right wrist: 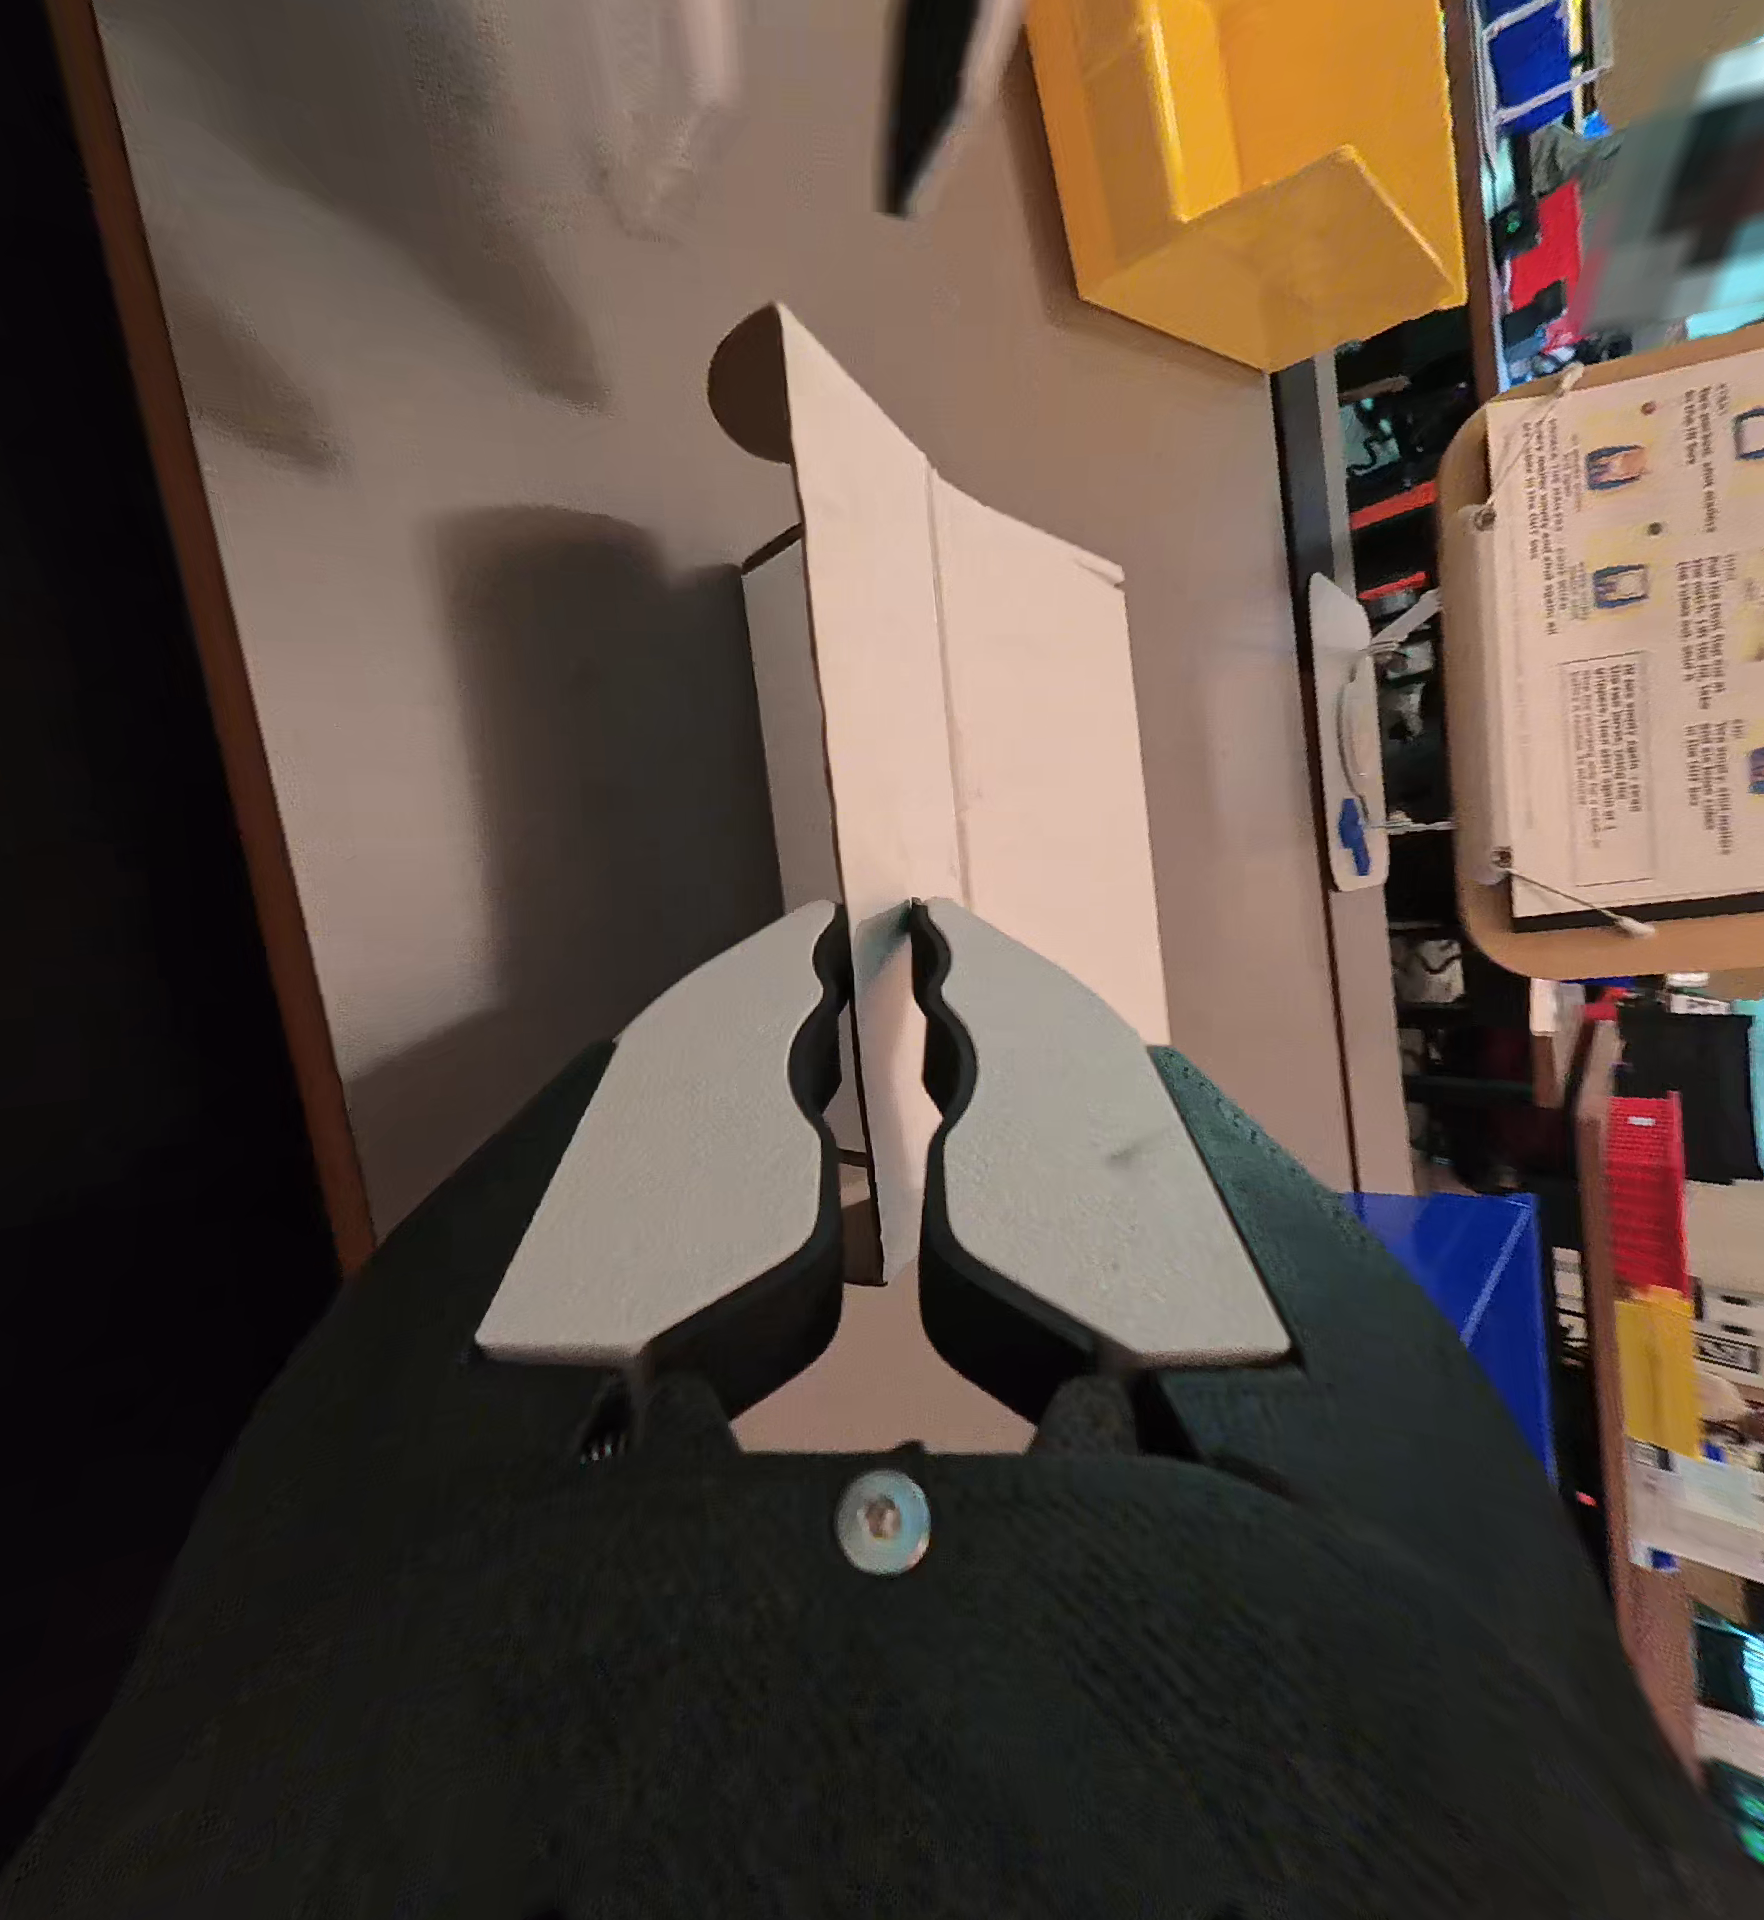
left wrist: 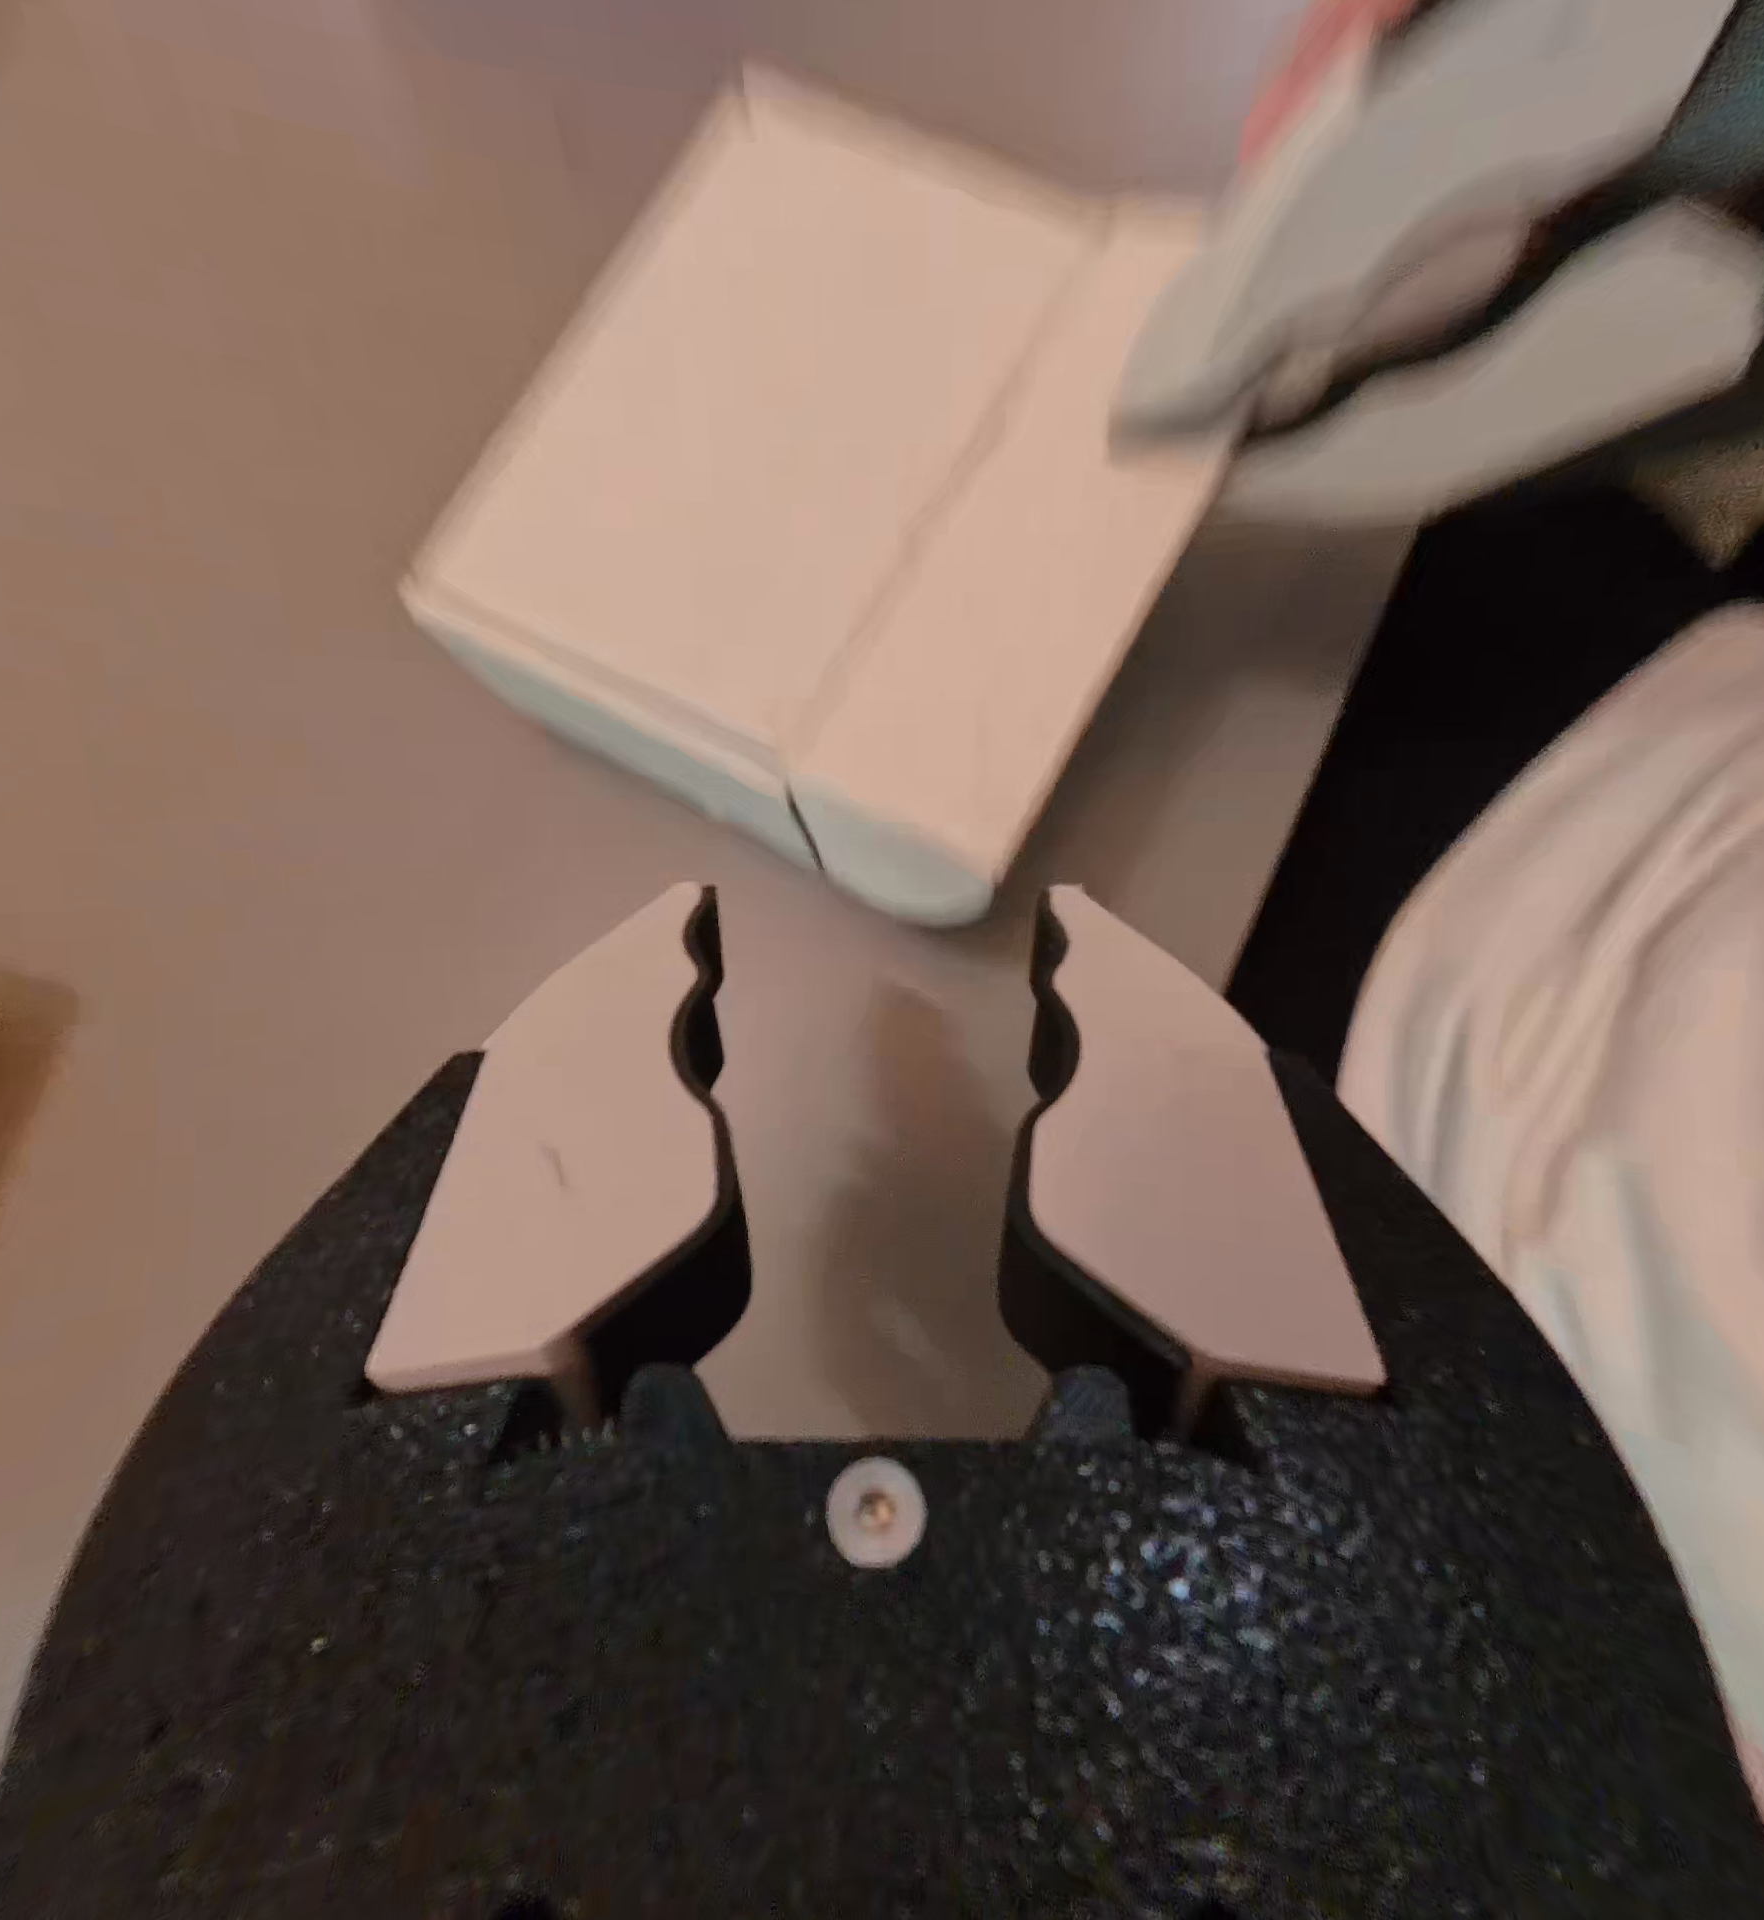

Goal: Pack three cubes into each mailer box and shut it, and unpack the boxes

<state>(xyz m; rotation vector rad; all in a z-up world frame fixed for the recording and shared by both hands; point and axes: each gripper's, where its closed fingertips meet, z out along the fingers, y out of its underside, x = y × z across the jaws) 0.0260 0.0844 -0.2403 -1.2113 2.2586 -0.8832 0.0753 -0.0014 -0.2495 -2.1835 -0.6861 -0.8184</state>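
White cardboard mailer box [left wrist: 753, 499] lies on the grey table [left wrist: 182, 468] with its lid down, my right gripper [right wrist: 880, 914] pinching the front flap [right wrist: 883, 727] while my left gripper [left wrist: 876, 896] hovers empty, jaws apart, just beside it; tucking or untucking, I cannot tell, and no cubes show.

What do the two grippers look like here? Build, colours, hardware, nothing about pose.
Both match: the left gripper and right gripper have a black, grainy-textured body, two pale grey flat fingers with wavy black inner pads, and one silver screw with washer centred behind the fingers. A small spring shows at the right gripper's finger base. No cables visible. The person wears a white garment.
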